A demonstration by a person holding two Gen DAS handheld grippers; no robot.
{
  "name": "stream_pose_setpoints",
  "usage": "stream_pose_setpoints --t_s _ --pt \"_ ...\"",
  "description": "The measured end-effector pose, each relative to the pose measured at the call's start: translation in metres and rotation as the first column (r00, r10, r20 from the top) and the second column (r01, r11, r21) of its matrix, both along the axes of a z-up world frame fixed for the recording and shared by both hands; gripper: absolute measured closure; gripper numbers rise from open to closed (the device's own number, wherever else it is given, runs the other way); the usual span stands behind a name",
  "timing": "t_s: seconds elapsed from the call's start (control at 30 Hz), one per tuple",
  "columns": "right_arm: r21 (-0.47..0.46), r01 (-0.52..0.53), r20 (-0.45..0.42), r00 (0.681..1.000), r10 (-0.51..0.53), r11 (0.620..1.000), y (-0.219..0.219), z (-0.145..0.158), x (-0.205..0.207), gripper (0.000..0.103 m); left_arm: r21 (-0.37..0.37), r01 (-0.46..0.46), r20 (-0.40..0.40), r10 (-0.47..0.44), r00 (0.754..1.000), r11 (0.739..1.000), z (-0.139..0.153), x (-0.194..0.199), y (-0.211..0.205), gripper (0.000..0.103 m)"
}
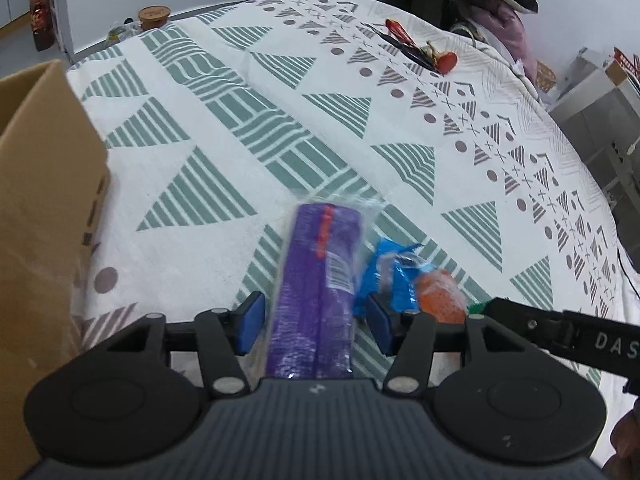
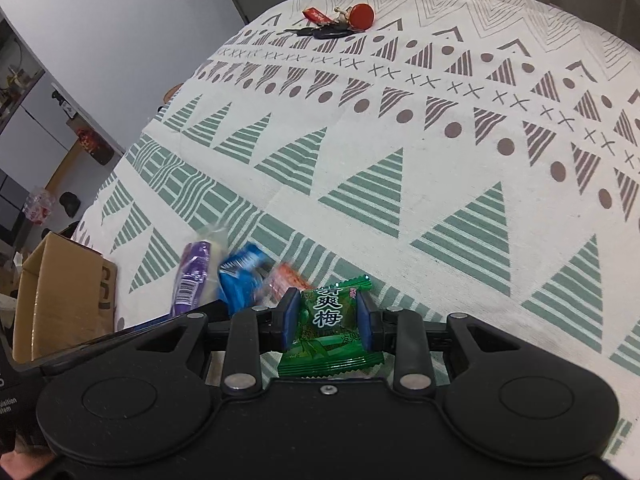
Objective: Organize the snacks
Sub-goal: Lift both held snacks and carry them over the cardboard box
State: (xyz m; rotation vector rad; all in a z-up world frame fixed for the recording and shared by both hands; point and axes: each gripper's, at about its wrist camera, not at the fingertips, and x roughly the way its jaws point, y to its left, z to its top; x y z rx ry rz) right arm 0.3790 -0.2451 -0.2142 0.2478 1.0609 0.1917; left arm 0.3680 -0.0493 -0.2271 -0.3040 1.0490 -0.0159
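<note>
A long purple snack packet [image 1: 320,264] lies on the patterned tablecloth [image 1: 280,100], running between the blue pads of my left gripper [image 1: 314,322]. The jaws stand open, with a small gap on each side of the packet. Right of it lie a blue packet [image 1: 390,276] and an orange one [image 1: 438,296]. My right gripper [image 2: 327,318] is shut on a green candy packet [image 2: 328,360], held just above the cloth, right of the row. In the right wrist view the purple packet [image 2: 194,276], blue packet [image 2: 240,276] and orange packet [image 2: 286,280] sit to the left, blurred.
An open cardboard box [image 1: 44,200] stands at the left, close to the snacks, also seen as the box [image 2: 64,292]. A bunch of keys with red tags [image 2: 336,24] lies at the far side. A jar with a wooden lid [image 1: 154,16] stands at the far left edge.
</note>
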Motion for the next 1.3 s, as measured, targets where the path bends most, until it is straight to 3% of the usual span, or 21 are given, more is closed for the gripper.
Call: stream_pose_setpoints --t_s 0.1,0.13,0.27,0.43,0.63,0.87,1.3 --pt "-0.002 -0.005 -0.016 1.000 0.005 1.000 0.001 -0.005 0.003 0.073 0.013 -0.005 -0.001 0.005 1.000 1.000 -0.003 0.003 -0.004 0.056" --pt "-0.007 -0.006 -0.019 1.000 0.006 1.000 0.001 -0.006 0.003 0.073 0.021 -0.007 -0.001 0.007 1.000 1.000 -0.004 0.004 -0.005 0.064" --pt "-0.030 -0.016 -0.029 0.999 0.015 0.999 0.003 -0.009 0.005 0.072 0.020 -0.002 -0.007 0.002 1.000 1.000 -0.001 0.004 -0.005 0.071" --pt "-0.076 -0.054 -0.054 0.997 0.050 0.996 0.012 -0.013 0.002 0.065 0.016 -0.028 0.002 0.028 1.000 0.999 0.007 -0.004 -0.001 0.072" --pt "-0.099 -0.067 -0.060 0.996 0.062 0.993 0.014 -0.007 -0.008 0.073 0.000 -0.033 0.022 0.033 0.999 0.999 0.024 -0.020 0.004 0.072" --pt "-0.055 -0.054 0.025 0.998 0.056 0.997 0.012 0.027 -0.025 0.073 -0.025 -0.038 0.065 0.040 0.997 0.999 0.051 -0.043 0.012 0.072" --pt "0.005 -0.053 0.151 0.987 0.052 0.999 0.049 0.087 -0.067 0.073 -0.052 -0.047 0.148 0.054 0.988 0.998 0.104 -0.086 0.044 0.072"
